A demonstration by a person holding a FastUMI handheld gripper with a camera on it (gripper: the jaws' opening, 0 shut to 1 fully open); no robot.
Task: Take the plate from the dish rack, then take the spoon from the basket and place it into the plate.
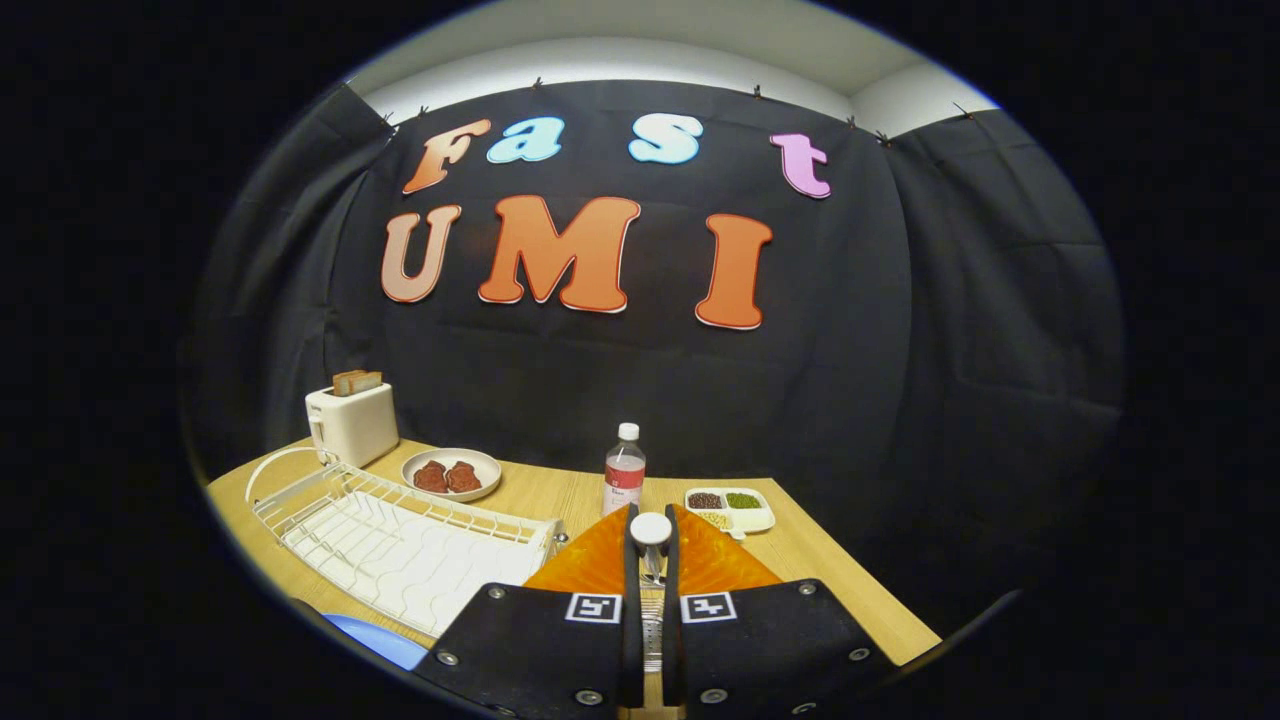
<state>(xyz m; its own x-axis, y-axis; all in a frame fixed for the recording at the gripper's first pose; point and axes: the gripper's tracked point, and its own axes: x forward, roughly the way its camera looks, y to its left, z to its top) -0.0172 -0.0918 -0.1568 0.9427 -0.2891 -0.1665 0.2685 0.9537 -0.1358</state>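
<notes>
We hold the metal spoon with the white round end (651, 545) clamped in the tool (651, 570) above the orange ribbed plate (715, 565) (already off the white wire dish rack (400, 540)); only release remains.

white toaster (352, 424), bowl of red food (451, 473), water bottle (624, 470), divided snack tray (729, 509)

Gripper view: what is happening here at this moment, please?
A person's hand-held gripper has its two fingers pressed on the spoon, holding it over the orange plate. The plate is already out of the white dish rack and lies on the wooden table beside it. The spoon is not yet released.
</notes>
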